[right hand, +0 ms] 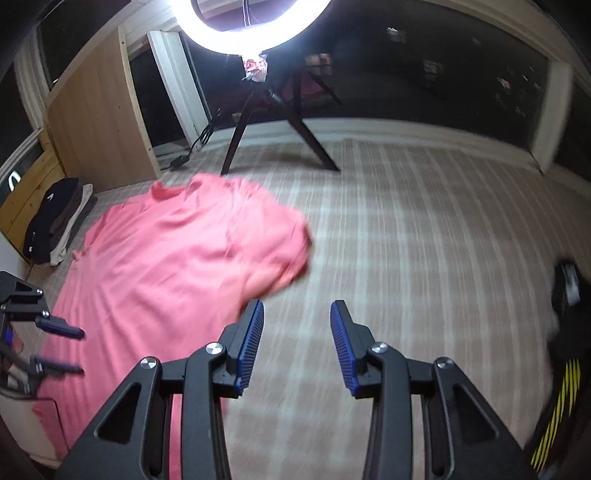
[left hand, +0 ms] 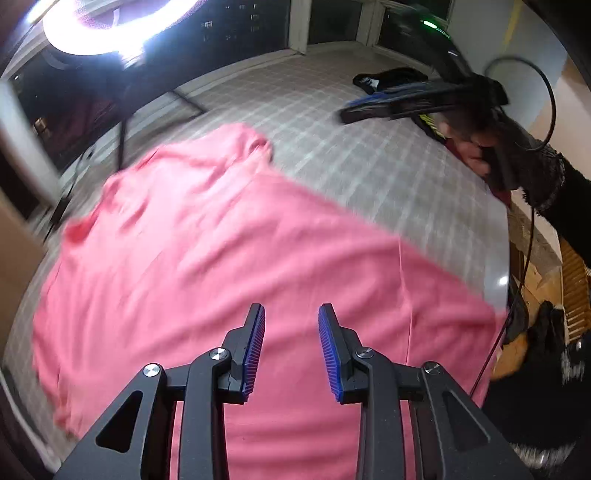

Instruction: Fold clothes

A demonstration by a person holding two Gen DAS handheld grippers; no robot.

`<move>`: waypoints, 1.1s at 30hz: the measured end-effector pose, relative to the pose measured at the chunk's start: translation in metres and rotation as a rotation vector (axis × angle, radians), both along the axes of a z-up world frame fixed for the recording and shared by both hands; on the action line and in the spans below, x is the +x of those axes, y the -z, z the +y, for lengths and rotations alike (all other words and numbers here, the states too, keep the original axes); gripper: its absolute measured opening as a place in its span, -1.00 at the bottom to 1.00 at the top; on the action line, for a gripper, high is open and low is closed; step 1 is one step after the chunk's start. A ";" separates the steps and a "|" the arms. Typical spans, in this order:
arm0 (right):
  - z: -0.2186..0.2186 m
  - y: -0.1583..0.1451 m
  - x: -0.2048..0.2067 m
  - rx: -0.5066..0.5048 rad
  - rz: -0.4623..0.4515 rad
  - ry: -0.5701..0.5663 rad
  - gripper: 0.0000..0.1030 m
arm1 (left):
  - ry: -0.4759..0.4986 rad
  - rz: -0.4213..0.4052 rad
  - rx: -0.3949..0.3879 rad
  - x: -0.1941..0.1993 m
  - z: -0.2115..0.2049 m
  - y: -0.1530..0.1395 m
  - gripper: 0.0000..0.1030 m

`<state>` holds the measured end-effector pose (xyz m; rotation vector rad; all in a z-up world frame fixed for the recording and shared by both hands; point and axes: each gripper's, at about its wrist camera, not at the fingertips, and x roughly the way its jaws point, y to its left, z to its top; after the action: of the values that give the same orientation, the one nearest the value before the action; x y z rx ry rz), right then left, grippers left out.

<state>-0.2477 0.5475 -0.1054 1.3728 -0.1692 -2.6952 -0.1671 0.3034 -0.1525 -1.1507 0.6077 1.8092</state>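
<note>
- Blue-padded left claw (left hand: 291, 350) is spread apart, nothing between the pads, hovering over the lower part of the pink shirt (left hand: 207, 258).
- Right claw (right hand: 297, 347) also gapes wide and grips nothing; it sits over the bare checked cover (right hand: 424, 240), just beside the shirt's right sleeve.
- Left wrist view also catches the right claw from the side, blurred, off to the far right above the cover, well apart from the shirt.
- Pink shirt lies spread mostly flat on the cover, collar pointing away toward the ring light (right hand: 255, 26), hem nearest the claws.
- Right sleeve looks a bit bunched or turned in; too blurred to tell whether that is a real fold.
- Progress, my read: early. Shirt is laid out, but no clean fold shows. Sleeves, sides and the lengthwise fold all seem left to do.
- Dark clothes pile (right hand: 51, 221) sits at the far left edge against the wooden panel; could be finished pieces, cannot tell.
- Another dark garment (left hand: 388, 79) lies far off on the cover in the left wrist view, partly behind the right claw.
- Hard to make out: both views are motion-blurred, so wrinkles and edges smear.
- Shirt's near hem is cut off behind the claw bodies in both views.
- Black and yellow thing (right hand: 557, 406) at the right edge is cropped; unidentifiable.
</note>
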 end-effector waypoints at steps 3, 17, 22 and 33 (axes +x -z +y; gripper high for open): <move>0.016 0.020 -0.044 -0.009 -0.003 -0.045 -0.28 | -0.012 0.063 -0.030 -0.027 0.057 0.007 -0.30; 0.008 0.075 -0.112 -0.148 -0.043 -0.286 -0.80 | -0.087 0.064 -0.118 -0.111 0.144 0.078 -0.55; 0.011 0.066 -0.125 -0.236 -0.064 -0.289 -0.93 | -0.180 -0.040 -0.015 -0.127 0.117 0.069 -0.80; -0.039 0.006 -0.141 -0.338 0.008 -0.383 -0.46 | -0.331 -0.079 0.013 -0.134 0.050 0.058 -0.73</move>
<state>-0.3884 0.5081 -0.1113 1.1572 -0.3089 -2.2348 -0.3007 0.3535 -0.2101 -1.3699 0.3745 2.0270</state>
